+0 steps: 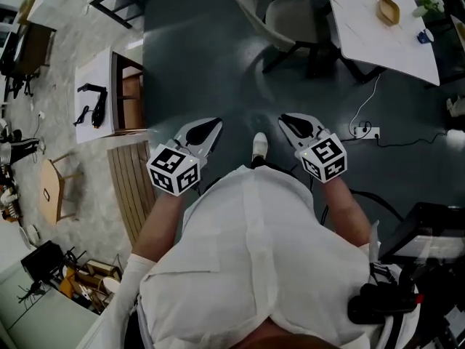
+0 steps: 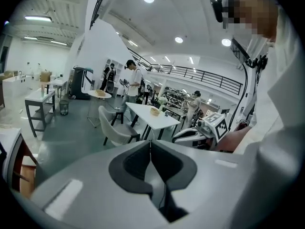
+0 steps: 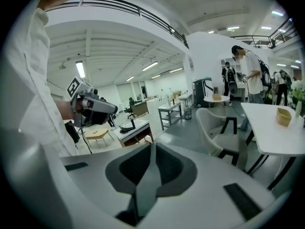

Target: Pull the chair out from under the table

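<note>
Up ahead, chair still parked at the worktop, pull not started.
Both empty, jaws closed flush: left gripper (image 1: pixel 215 124) and right gripper (image 1: pixel 285 118) held out over the dark glossy floor (image 1: pixel 211 49), well apart from the chair (image 1: pixel 289 19). Chair is a pale rounded shell, looks upholstered, on slim dark legs, seat tucked against the edge of the flat white worktop (image 1: pixel 370 38). Small wooden bowl (image 1: pixel 389 9) on top. Left, by my read: approach, grip the backrest, drag it clear.
</note>
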### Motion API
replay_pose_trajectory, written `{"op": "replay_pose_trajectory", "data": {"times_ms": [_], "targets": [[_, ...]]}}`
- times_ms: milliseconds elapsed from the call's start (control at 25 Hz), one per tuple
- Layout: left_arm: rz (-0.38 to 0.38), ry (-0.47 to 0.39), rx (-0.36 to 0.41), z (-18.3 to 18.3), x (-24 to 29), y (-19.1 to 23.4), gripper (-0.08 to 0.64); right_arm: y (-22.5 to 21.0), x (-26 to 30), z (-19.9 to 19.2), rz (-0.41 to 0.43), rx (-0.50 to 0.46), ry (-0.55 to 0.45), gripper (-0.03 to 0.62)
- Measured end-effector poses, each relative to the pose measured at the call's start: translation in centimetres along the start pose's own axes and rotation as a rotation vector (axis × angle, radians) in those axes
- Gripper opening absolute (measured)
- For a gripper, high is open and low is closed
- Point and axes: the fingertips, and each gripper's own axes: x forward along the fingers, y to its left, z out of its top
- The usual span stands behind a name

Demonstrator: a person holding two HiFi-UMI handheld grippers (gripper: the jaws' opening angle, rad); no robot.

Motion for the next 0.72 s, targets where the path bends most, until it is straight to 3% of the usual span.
{"op": "replay_pose_trajectory", "data": {"times_ms": [200,480,720], "targets": [[-0.013,0.012,-0.018,1.9,3.7,1.3,0.009,-4.3,0.9,1.0,-0.018,0.022,-0.008,0.009],[-0.020,0.026,-0.057,3.6,6.4,5.9,0.012,-7.1,3.8,2.2,-0.031,0.056,0.010,0.009],[-0.061,0.048,-0.070,6.1,10.4,11.9,0.026,-11.5,6.2,5.1,-0.130,0.080,0.000,0.009]]}}
